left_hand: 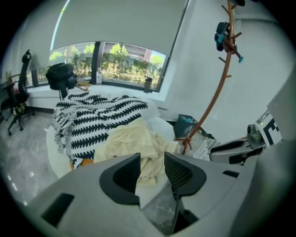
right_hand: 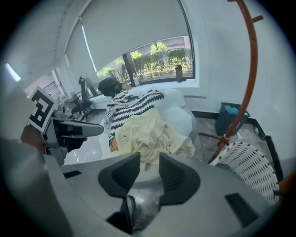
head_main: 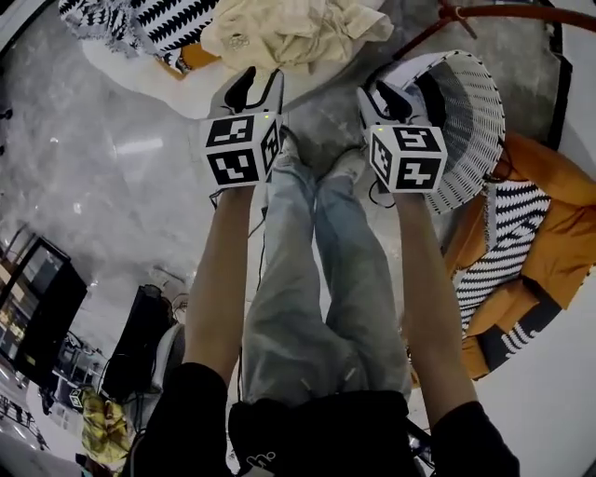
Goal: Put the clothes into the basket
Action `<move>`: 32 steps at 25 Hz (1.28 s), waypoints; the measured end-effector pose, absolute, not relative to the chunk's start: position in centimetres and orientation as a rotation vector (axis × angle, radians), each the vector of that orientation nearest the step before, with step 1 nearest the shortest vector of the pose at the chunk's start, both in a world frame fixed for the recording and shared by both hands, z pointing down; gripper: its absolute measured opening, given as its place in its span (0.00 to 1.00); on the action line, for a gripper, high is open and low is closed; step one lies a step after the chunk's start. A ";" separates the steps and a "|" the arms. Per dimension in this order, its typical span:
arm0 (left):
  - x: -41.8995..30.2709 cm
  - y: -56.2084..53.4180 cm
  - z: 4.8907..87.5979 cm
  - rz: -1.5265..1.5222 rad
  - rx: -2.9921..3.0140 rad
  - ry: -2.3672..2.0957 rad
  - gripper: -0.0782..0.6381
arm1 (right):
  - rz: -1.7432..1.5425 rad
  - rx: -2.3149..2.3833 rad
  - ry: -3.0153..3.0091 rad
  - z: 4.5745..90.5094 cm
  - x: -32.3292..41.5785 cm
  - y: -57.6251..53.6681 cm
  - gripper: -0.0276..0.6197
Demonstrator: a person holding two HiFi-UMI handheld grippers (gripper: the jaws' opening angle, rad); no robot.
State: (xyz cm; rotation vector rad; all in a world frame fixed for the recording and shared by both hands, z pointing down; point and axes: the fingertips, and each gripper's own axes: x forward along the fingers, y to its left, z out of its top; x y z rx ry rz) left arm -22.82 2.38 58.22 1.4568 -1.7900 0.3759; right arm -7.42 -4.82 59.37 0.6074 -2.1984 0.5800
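A cream garment (head_main: 289, 33) lies crumpled on a white round cushion (head_main: 158, 74), next to a black-and-white zigzag garment (head_main: 140, 23). To the right stands the white slatted basket (head_main: 470, 121); I cannot see what is inside it. My left gripper (head_main: 253, 82) hovers just short of the cream garment, open and holding nothing. My right gripper (head_main: 396, 93) hangs beside the basket's rim, also open and holding nothing. The left gripper view shows the cream garment (left_hand: 134, 141) beyond its jaws. The right gripper view shows the cream garment (right_hand: 148, 132) ahead and the basket (right_hand: 252, 169) at the right.
An orange garment (head_main: 549, 196) and a striped one (head_main: 503, 242) lie on a surface right of the basket. A reddish-brown coat stand (right_hand: 249, 78) rises behind the basket, with a dark bin (right_hand: 231, 115) near its foot. The person's legs (head_main: 317, 279) stand on the grey marble floor (head_main: 112, 158).
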 end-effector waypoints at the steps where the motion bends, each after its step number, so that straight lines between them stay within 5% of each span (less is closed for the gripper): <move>1: -24.0 2.9 58.7 0.366 1.429 -1.805 0.33 | 0.574 0.586 -2.193 60.0 -8.5 -4.8 0.23; 17: -36.8 3.8 70.2 0.442 1.146 -1.811 0.33 | 0.535 0.496 -2.104 69.4 -21.1 -8.5 0.23; 26: -38.7 2.7 73.2 0.451 1.141 -1.743 0.38 | 0.462 0.438 -2.007 72.7 -23.1 -10.6 0.41; 32: -39.8 1.1 76.4 0.279 1.140 -1.722 0.38 | 0.421 0.420 -1.973 76.5 -24.3 -11.4 0.41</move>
